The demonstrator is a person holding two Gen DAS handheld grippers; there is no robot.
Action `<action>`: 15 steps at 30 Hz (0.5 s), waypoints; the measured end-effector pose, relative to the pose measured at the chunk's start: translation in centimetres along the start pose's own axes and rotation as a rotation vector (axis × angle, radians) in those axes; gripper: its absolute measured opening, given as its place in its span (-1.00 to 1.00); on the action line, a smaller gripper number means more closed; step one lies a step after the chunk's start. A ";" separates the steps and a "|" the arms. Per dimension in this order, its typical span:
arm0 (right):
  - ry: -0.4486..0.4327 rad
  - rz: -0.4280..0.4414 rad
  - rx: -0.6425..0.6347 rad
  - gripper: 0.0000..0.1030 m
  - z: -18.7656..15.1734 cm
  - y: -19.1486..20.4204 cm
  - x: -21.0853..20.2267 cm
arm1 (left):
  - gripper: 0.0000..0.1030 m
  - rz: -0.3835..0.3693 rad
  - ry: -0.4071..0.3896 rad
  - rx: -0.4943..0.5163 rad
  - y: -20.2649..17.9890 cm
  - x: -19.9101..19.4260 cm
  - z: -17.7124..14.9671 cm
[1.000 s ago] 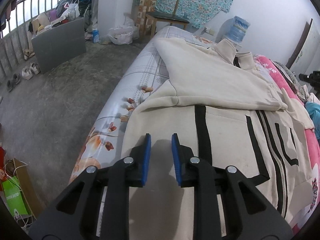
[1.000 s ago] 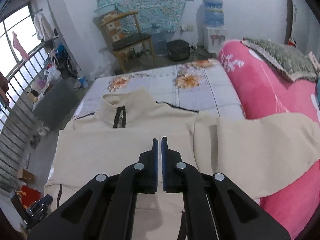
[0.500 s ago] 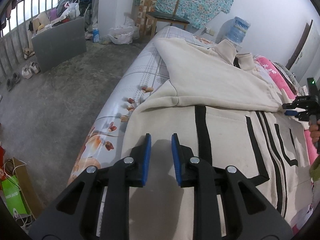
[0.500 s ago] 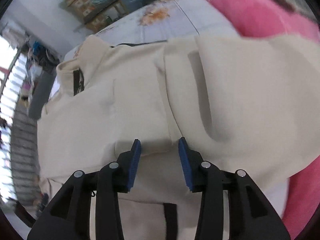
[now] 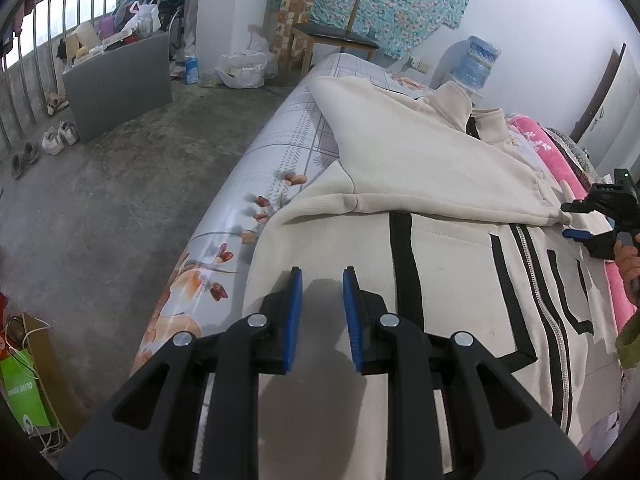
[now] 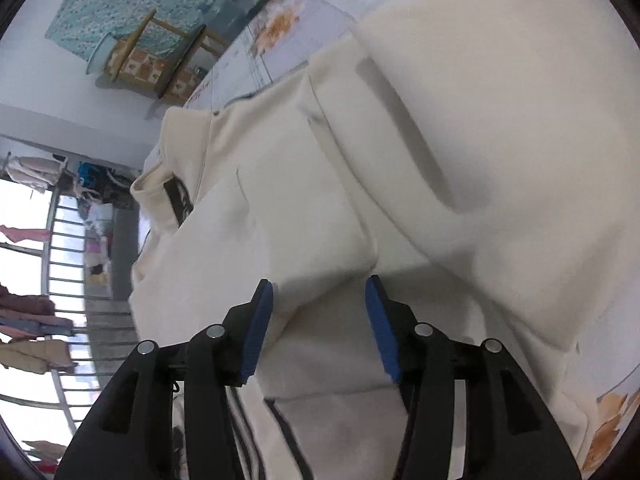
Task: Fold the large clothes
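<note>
Risk, my read: right gripper [image 6: 318, 304] pinches two layers of folded sleeve [image 5: 432, 168], or cuff slips from pads; fold drags askew.

Right jaws opening, sleeve edge between pads, no pressure visible. Wrist rolled, nose angled down onto cloth.

Left gripper [image 5: 322, 300] hovers over cream jacket [image 5: 452, 288], fingers slightly apart, empty, hem below tips. Jacket flat on bed [image 5: 276, 148].

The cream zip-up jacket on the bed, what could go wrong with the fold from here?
1. The right gripper, its fingers opening, sits at the cuff of the sleeve folded across the cream zip-up jacket; closing there could pinch the layer beneath too.
2. The jacket's left edge lies along the edge of the floral bed sheet; a tug might slide it toward the floor.
</note>
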State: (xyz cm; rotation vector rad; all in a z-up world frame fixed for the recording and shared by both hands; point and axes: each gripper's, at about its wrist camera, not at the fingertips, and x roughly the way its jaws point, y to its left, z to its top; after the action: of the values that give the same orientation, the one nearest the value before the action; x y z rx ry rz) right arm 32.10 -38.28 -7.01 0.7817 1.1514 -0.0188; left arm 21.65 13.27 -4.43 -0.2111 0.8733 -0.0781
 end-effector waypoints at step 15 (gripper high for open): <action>-0.098 -0.010 -0.108 -0.80 -1.0 0.8 -2.0 | -0.66 -0.006 -0.001 -0.015 0.0 0.0 0.0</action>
State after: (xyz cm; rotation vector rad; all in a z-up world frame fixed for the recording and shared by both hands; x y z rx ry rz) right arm 30.75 -37.90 -5.08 0.6723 1.0545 -0.0027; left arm 21.63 13.31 -4.39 -0.2275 0.8725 -0.0771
